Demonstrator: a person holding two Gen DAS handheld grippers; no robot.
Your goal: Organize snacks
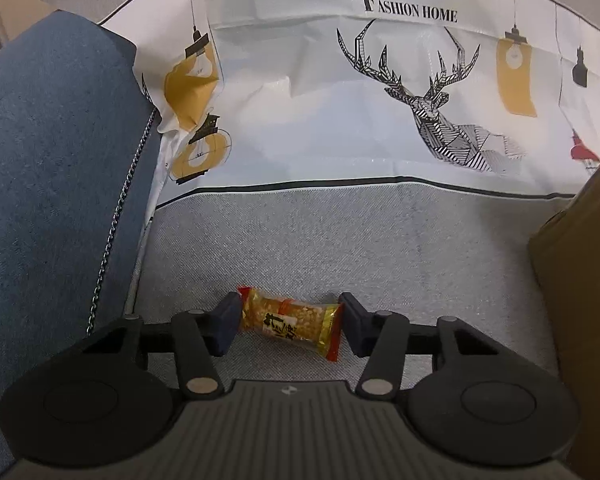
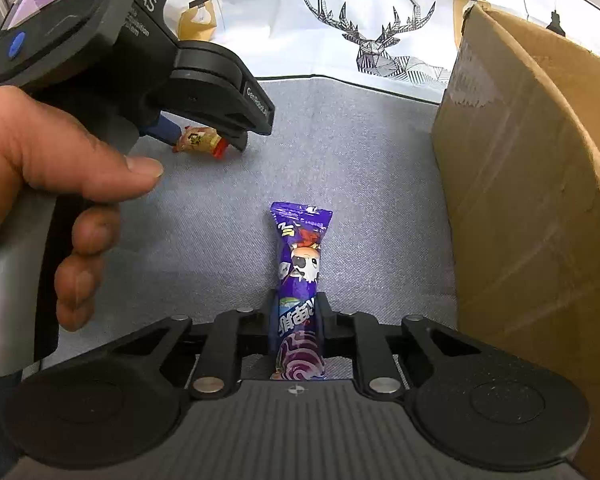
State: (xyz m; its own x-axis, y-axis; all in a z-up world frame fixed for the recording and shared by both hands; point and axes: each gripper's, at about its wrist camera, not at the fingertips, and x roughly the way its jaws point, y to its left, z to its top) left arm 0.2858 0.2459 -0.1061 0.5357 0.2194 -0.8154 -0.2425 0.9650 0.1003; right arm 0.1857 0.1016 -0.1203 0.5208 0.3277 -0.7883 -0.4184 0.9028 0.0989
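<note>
Presently: one box (image 2: 540, 184), contents hidden; two snacks: left gripper (image 1: 290, 326) straddles, parted, yellow snack (image 1: 288, 322); right gripper (image 2: 298, 314) pinches purple snack (image 2: 300, 276).

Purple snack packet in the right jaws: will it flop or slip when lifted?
The purple snack packet sticks out unsupported past the right gripper, so it may droop slightly. Its glossy wrapper looks slippery. It is probably light, being slim and pinched thin.

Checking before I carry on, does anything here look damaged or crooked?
Slightly. The cardboard box has a ragged, torn top corner and peeling tape. The yellow snack lies askew between the left tongs, at a slant. The purple snack sits straight in the right tongs.
</note>
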